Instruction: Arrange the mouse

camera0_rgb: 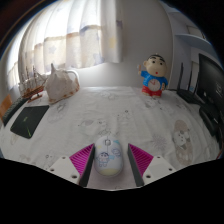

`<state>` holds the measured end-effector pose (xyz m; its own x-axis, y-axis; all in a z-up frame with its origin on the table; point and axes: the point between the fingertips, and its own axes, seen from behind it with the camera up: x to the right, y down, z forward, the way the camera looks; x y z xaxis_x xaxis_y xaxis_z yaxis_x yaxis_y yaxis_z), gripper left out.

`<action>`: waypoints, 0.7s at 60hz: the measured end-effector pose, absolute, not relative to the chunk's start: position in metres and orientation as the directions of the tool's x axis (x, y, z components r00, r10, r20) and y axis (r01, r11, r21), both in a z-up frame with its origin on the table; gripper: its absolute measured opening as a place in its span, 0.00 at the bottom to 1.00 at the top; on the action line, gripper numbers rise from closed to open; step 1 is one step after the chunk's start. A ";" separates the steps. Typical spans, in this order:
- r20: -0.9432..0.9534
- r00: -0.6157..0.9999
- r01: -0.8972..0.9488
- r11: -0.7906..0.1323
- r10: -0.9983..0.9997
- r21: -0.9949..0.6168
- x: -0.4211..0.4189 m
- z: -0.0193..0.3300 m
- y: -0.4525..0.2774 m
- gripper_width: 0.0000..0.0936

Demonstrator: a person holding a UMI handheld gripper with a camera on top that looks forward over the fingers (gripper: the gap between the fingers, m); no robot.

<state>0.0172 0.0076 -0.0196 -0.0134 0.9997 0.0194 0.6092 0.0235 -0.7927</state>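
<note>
A white mouse (108, 158) with small printed pictures on its shell lies on the white patterned tablecloth (150, 125). It stands between my gripper's (111, 162) two fingers, its nose pointing away from me. The pink pads (80, 160) flank it on both sides, with a narrow gap showing on the right side. The fingers are open about the mouse, and it rests on the table.
A cartoon doll (153, 78) in a red top stands at the far right of the table. A white bag-like object (60, 83) sits at the far left. A flat black item (28, 120) lies at the left edge. Curtains hang behind the table.
</note>
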 end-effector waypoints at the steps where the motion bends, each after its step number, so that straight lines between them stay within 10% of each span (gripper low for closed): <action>1: 0.023 -0.014 0.611 0.027 1.000 -0.791 0.017 -0.020 0.008 0.65; 20: 0.057 0.039 0.643 0.018 0.998 -0.765 0.013 -0.005 0.023 0.44; 42: -0.011 -0.002 0.578 -0.008 1.000 -0.816 -0.037 0.109 -0.082 0.40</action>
